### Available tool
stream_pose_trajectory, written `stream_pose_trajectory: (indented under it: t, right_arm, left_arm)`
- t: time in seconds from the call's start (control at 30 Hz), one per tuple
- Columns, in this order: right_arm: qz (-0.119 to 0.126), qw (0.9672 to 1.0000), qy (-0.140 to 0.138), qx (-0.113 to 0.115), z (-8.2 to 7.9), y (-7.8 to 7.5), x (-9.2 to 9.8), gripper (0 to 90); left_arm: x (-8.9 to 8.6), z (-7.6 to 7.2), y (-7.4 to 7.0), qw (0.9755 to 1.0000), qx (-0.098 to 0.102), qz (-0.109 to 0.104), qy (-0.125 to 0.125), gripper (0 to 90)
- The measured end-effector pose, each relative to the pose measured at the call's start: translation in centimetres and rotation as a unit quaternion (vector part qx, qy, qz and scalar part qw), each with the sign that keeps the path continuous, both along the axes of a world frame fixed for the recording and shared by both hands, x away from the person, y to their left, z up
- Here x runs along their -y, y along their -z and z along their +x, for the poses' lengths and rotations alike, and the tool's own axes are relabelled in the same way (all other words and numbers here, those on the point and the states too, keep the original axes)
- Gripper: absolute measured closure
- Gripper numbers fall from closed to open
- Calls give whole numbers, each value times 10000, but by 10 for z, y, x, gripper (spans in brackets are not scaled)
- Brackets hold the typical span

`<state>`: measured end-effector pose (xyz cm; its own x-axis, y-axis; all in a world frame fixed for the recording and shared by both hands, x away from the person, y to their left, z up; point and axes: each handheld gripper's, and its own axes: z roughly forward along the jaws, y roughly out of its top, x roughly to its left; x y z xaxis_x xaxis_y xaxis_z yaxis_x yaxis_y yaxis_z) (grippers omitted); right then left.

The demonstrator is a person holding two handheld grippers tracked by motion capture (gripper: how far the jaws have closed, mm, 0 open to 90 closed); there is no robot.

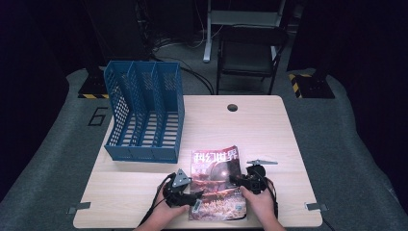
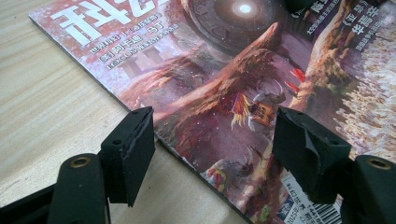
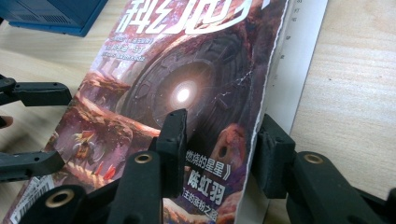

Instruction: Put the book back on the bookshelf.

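My right gripper (image 3: 217, 149) straddles the lifted right edge of the glossy red-and-purple magazine (image 1: 215, 182), one jaw on the cover, one under it; whether the pads already press I cannot tell. The magazine's near corner is cut off. My left gripper (image 2: 212, 144) stands open over its left edge, gripping nothing. The magazine lies on the pale wooden desk (image 1: 250, 125), near the blue plastic file rack (image 1: 144, 113).

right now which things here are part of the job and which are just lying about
In the job:
magazine
left tongs, open over its left edge
right tongs, straddling its lifted right edge

Lying about:
blue file rack
folding chair
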<state>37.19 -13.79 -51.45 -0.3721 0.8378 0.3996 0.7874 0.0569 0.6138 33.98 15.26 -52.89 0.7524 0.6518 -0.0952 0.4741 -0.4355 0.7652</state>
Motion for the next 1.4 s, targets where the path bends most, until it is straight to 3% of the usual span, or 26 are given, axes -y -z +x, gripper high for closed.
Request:
stream_pose_trajectory:
  t: [0.23, 0.37, 0.43, 0.53, 0.6, 0.73, 0.8, 0.9, 1.07, 1.2, 1.4]
  right_arm:
    - [-46, 9999, -80, -56, 3, -1, -1, 591]
    - [-48, 9999, -117, 12, 3, -1, -5, 522]
    - [-146, 9996, -225, 56, 2, -2, -10, 434]
    - [-164, 9991, -380, 97, 2, -2, -12, 375]
    - [-147, 9991, -387, 122, 2, -2, -12, 371]
    - [-178, 9992, -348, 97, 2, -2, -12, 425]
    - [-66, 9996, -256, 54, 3, -1, -8, 501]
    - [47, 9998, -197, 11, 3, 0, -5, 540]
    - [34, 9998, -193, 83, 2, 1, -6, 515]
    - [-178, 9992, -284, 206, 2, 1, -7, 570]
    - [-82, 9993, -295, 200, 3, 2, -3, 609]
  left_arm:
    - [0, 0, 0, 10000, 24, -16, -30, 296]
    - [0, 0, 0, 10000, -11, 0, -13, 294]
    - [3, -1, 0, 10000, -12, 21, 27, 258]
    - [5, -1, 0, 9999, -43, 68, 82, 207]
    - [6, -1, 1, 9999, 52, 71, 55, 191]
    - [7, -1, 1, 9999, -6, 56, 103, 164]
    - [8, -1, 1, 9998, 14, 148, 146, 142]
    - [9, -2, 1, 9998, -21, 120, 157, 133]
    - [9, -2, 1, 9998, -14, 122, 157, 133]
    - [9, -2, 1, 9998, -23, 121, 156, 133]
    - [8, -2, 1, 9998, -21, 112, 155, 136]
